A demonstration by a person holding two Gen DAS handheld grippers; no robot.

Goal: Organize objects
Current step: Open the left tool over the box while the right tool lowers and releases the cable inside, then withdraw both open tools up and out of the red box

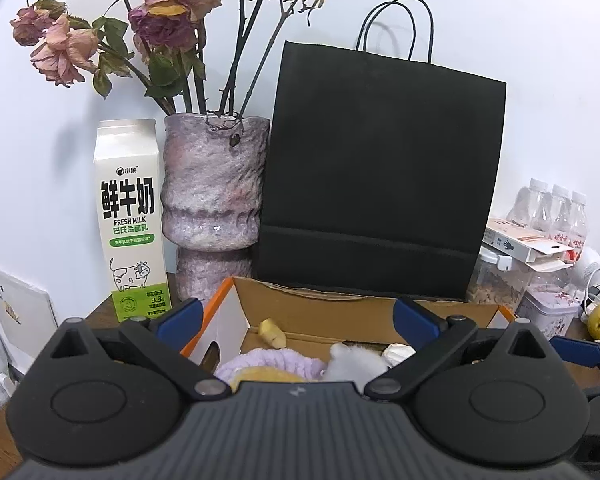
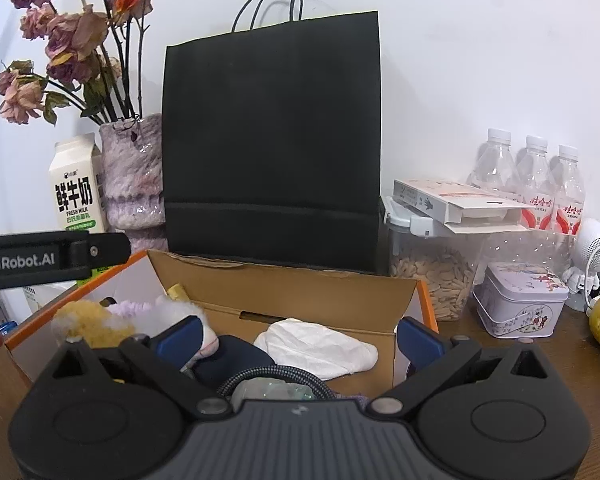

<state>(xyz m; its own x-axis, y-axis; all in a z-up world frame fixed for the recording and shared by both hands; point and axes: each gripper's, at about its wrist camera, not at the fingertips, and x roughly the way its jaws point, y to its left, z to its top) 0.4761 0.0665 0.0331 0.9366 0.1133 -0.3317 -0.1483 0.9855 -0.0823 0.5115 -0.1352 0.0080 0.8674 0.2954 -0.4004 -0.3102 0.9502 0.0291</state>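
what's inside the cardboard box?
In the cardboard box: white cloth, purple fluffy item, yellow plush, dark fabric. Both hand-held grippers cover the box's near part and bottom.

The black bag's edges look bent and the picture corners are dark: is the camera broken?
No: in the left wrist view the fisheye lens bows the black bag and darkens the corners; the right wrist view curves the same bag likewise. Both are evenly lit, and the milk carton print stays sharp.

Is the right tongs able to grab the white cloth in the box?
Probably yes. The right tongs are open above the box, and the white cloth lies uncovered just ahead between the fingers, with nothing on top of it.
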